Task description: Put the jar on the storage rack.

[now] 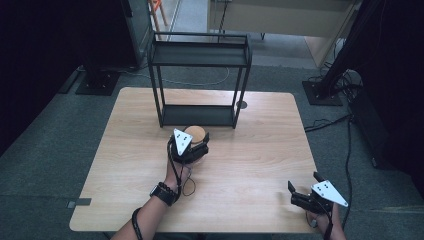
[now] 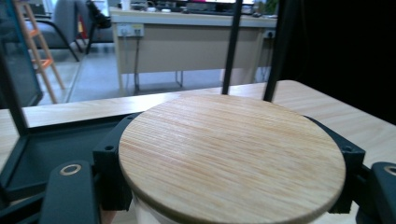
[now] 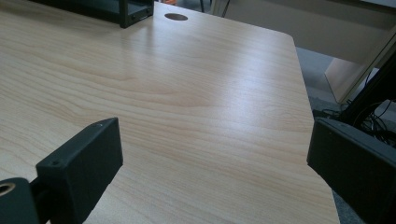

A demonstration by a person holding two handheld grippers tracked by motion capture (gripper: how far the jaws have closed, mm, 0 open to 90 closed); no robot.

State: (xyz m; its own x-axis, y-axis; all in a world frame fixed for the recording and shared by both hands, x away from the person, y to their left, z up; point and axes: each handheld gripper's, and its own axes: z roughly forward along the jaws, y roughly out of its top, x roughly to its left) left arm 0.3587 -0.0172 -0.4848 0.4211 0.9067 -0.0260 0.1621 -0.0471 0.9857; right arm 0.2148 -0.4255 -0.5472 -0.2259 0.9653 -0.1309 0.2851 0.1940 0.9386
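A jar with a round wooden lid (image 2: 232, 156) is clasped between the jaws of the left gripper (image 1: 192, 149), just below the lid, and is judged rigid, smooth-sided and breakable, while the right gripper (image 1: 306, 192) is held spread and empty.

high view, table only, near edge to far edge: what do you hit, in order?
Right gripper, open, near the front right corner → left gripper, shut on a jar with a round wooden lid → black two-tier metal shelf at the back → round hole in the table beside the shelf's right leg.
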